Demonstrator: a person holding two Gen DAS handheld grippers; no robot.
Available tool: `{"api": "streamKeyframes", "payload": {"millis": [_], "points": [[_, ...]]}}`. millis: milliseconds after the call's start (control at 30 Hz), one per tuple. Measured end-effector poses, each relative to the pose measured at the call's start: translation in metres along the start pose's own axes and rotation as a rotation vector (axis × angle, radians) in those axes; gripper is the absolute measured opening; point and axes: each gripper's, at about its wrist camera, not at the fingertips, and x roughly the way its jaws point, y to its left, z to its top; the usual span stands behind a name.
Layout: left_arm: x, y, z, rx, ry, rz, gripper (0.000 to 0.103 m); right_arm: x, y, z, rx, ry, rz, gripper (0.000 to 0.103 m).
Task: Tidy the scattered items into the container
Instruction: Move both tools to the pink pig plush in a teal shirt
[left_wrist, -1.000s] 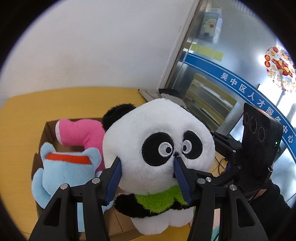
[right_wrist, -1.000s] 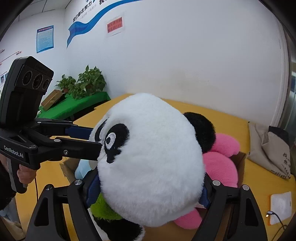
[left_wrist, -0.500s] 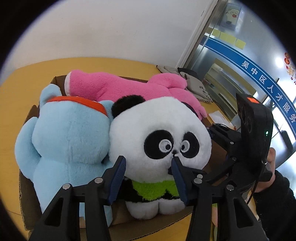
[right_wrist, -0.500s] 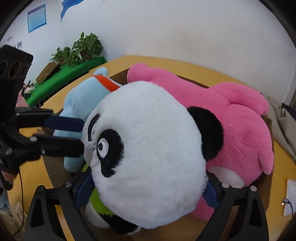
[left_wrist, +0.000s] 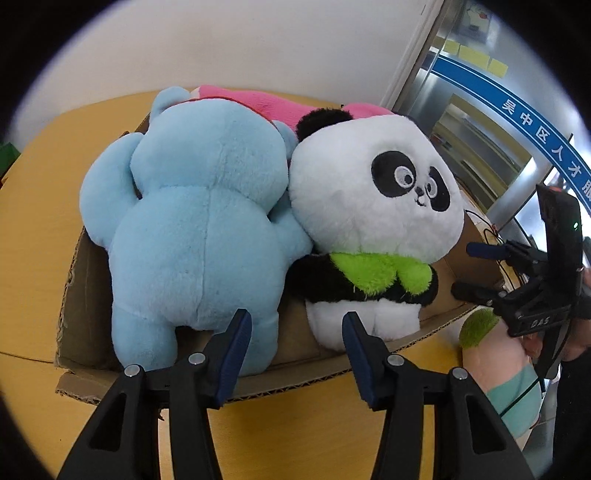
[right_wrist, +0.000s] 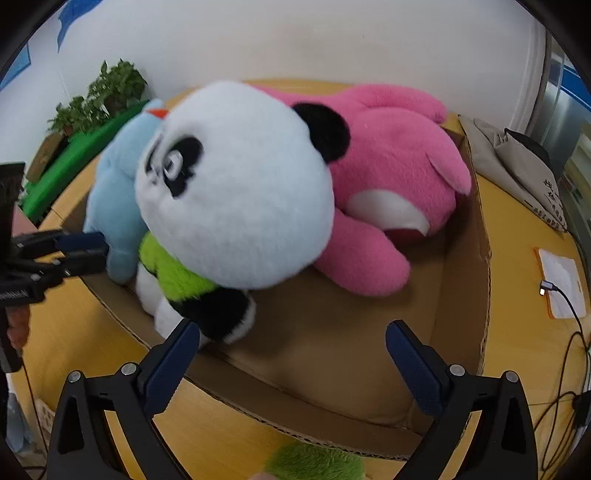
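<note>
A panda plush (left_wrist: 373, 206) with a green scarf sits in the cardboard box (left_wrist: 74, 295), next to a light blue plush (left_wrist: 192, 221) and a pink plush (right_wrist: 391, 173). The panda also shows in the right wrist view (right_wrist: 236, 192), leaning on the pink plush. My left gripper (left_wrist: 295, 343) is open and empty at the box's near edge. My right gripper (right_wrist: 291, 354) is open and empty at another box edge (right_wrist: 484, 295). The right gripper also shows in the left wrist view (left_wrist: 476, 269).
The box stands on a yellow table (left_wrist: 37, 229). Another plush with a green tuft (left_wrist: 495, 354) lies on the table beside the box. A grey bag (right_wrist: 517, 166), a white pad (right_wrist: 561, 284) and cables (right_wrist: 569, 354) lie to the right. Green plants (right_wrist: 107, 92) stand behind.
Both grippers have opened and let go of the panda, which now rests in the box. Both grippers have drawn back to the box edges.
</note>
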Motion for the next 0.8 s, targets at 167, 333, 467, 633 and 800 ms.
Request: {"api": "streamKeyframes", "payload": {"millis": [167,333,467,633,800], "points": [[-0.01,-0.003,-0.002,-0.001,-0.017,0.032,0.05,-0.016,-0.003,-0.004,0.014,-0.039,-0.023,0.102],[-0.054,-0.017,-0.006,0.023,-0.131,0.064,0.059,-0.066,0.008,-0.013,0.063,-0.186,0.011,0.103],[-0.097,-0.032,-0.016,0.052,-0.215,0.082,0.078,-0.1,0.019,-0.035,0.104,-0.27,0.038,0.103],[-0.12,-0.042,-0.03,0.054,-0.257,0.095,0.079,-0.118,0.032,-0.053,0.113,-0.315,-0.016,0.103],[-0.127,-0.047,-0.045,0.039,-0.266,0.113,0.079,-0.135,0.044,-0.065,0.137,-0.374,-0.029,0.103]]}}
